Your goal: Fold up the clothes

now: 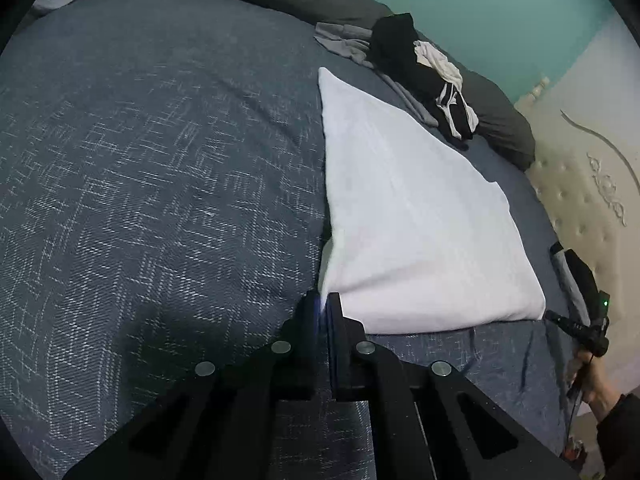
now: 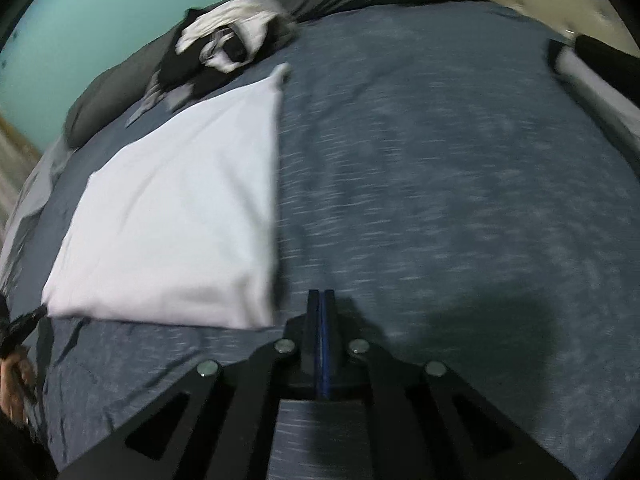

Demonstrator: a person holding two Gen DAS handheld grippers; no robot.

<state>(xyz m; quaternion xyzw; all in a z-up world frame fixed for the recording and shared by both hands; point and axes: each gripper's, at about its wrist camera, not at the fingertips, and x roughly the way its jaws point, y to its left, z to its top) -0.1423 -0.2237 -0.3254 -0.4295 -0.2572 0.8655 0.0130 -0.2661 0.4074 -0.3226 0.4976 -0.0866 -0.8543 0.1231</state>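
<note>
A folded white garment (image 1: 412,216) lies flat on the blue patterned bedspread (image 1: 160,160). My left gripper (image 1: 322,300) is shut right at the garment's near left corner; whether cloth is pinched between the fingers is hard to tell. In the right wrist view the same white garment (image 2: 176,216) lies left of my right gripper (image 2: 321,296), which is shut and empty just off the garment's near right corner, over the bedspread (image 2: 440,160). That view is motion-blurred.
A pile of black, white and grey clothes (image 1: 420,68) sits at the far side against dark grey pillows (image 1: 500,120); it also shows in the right wrist view (image 2: 224,52). A cream tufted headboard (image 1: 584,200) stands at the right.
</note>
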